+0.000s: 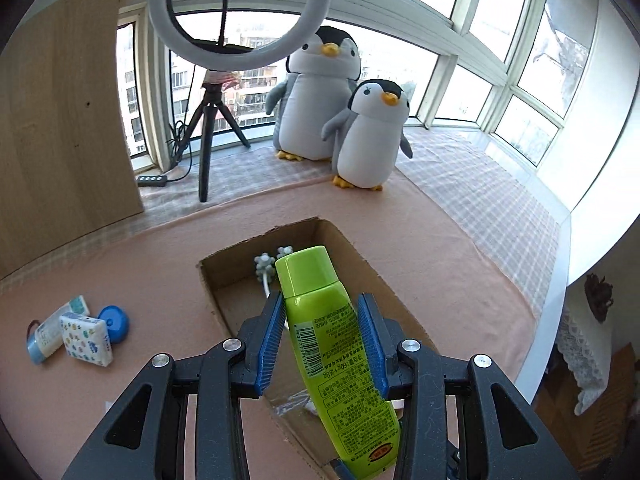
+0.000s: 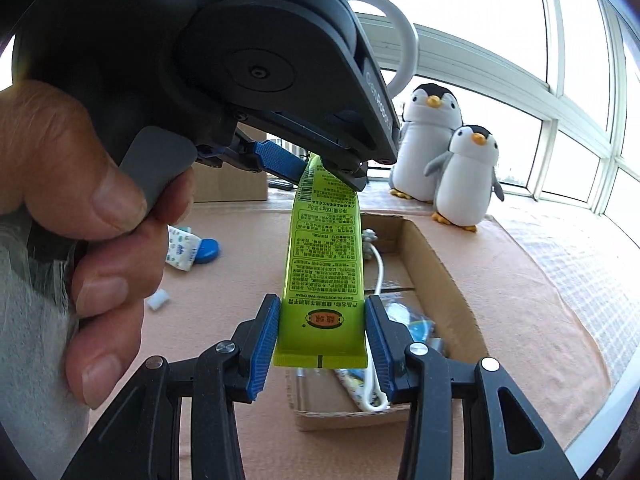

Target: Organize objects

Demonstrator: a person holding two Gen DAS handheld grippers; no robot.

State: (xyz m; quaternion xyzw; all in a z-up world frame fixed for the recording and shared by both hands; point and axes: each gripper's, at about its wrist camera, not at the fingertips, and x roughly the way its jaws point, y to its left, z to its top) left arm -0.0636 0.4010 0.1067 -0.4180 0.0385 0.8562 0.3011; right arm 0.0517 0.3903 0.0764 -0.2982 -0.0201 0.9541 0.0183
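Observation:
A lime-green hand-cream tube (image 1: pixel 320 344) hangs over an open cardboard box (image 1: pixel 352 248), held at both ends. My left gripper (image 1: pixel 320 298) is shut on the tube just below its green cap. In the right wrist view that left gripper (image 2: pixel 320 168) clamps the tube's far end, with a person's hand (image 2: pixel 80 200) on its handle. My right gripper (image 2: pixel 322 300) is shut on the flat crimped end of the tube (image 2: pixel 324 264). The box (image 2: pixel 440 264) lies below on the peach cloth and holds a white cable (image 2: pixel 378 276) and small packets.
Left of the box lie a tissue pack (image 1: pixel 86 340), a blue round lid (image 1: pixel 114 324) and a blue-capped tube (image 1: pixel 44 336). Two plush penguins (image 1: pixel 316 96) and a ring light on a tripod (image 1: pixel 240 12) stand by the window. A wooden board (image 1: pixel 60 120) stands at the left.

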